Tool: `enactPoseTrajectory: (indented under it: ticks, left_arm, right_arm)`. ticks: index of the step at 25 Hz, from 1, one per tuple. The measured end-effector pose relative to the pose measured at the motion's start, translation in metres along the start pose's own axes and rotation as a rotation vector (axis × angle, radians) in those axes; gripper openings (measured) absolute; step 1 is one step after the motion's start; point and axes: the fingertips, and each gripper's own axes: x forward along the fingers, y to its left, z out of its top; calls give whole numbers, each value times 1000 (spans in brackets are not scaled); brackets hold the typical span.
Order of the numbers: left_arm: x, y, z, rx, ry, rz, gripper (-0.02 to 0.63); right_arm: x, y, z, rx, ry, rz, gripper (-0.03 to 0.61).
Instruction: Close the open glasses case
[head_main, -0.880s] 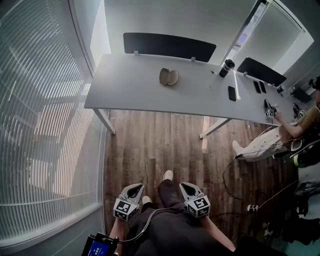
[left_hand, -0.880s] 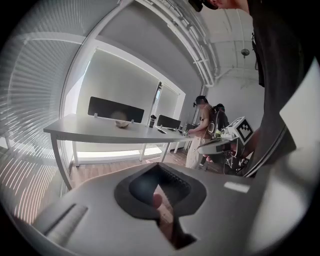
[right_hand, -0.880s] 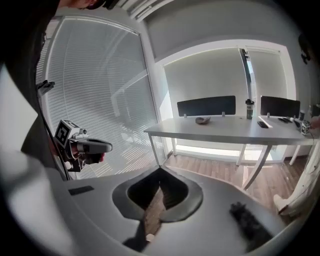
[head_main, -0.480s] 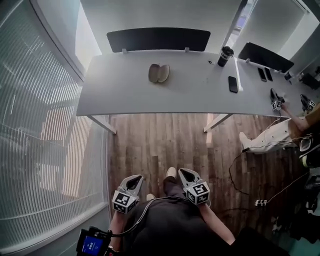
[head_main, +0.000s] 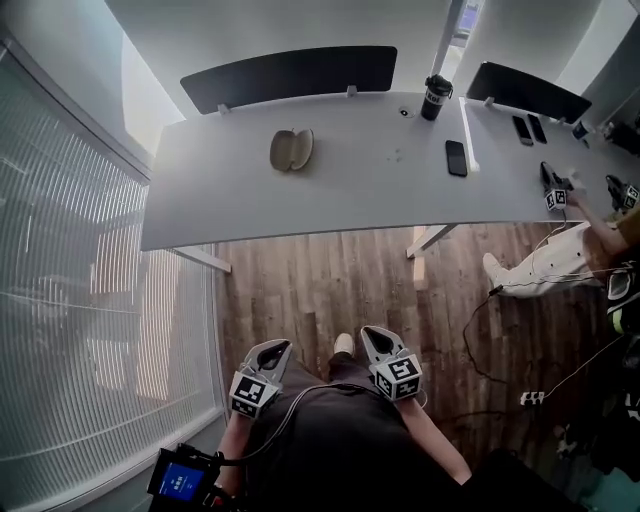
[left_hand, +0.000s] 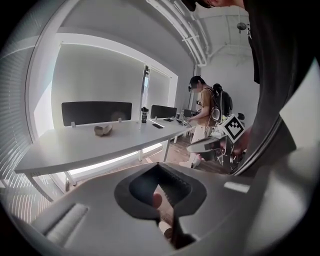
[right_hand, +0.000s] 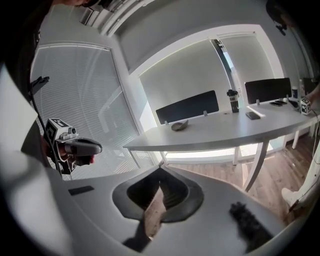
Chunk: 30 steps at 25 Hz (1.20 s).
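While both grippers are held low against the person's body, well apart from the table (head_main: 200, 215), the open glasses case (head_main: 291, 149) is seen far ahead on the tabletop, toward its far edge and near the dark divider panel (head_main: 290, 75). It is placed ahead and only slightly right of the left gripper (head_main: 274, 348), so that arm is judged the nearer; the right gripper (head_main: 373, 334) is offset further sideways. The two shells are spread side by side, and their long axis is judged to run roughly away from the person; the hinge cannot be made out. The jaws of each gripper are brought together at the tips, with nothing between them. The tabletop is pale, smooth and mostly bare; a tumbler (head_main: 433, 97) and a phone (head_main: 455, 157) are set well to the right; a wood-plank floor (head_main: 330, 290) is laid between person and table; slatted blinds (head_main: 90, 300) are seen at the left.
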Motion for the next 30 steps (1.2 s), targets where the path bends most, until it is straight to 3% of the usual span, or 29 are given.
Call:
enactPoseTrajectory:
  ticks: [4, 9, 13, 30]
  left_arm:
    - [7, 2, 19, 19, -15, 8, 6]
    - [9, 13, 49, -20, -65, 52, 6]
    - [14, 17, 40, 12, -68, 38, 6]
    - [57, 45, 61, -4, -92, -25, 6]
  right_arm:
    - [-1, -13, 9, -9, -30, -5, 5]
    - [-4, -12, 12, -22, -39, 0, 5]
    - [-5, -12, 7, -12, -45, -7, 5]
    - [0, -45, 25, -35, -31, -101, 5]
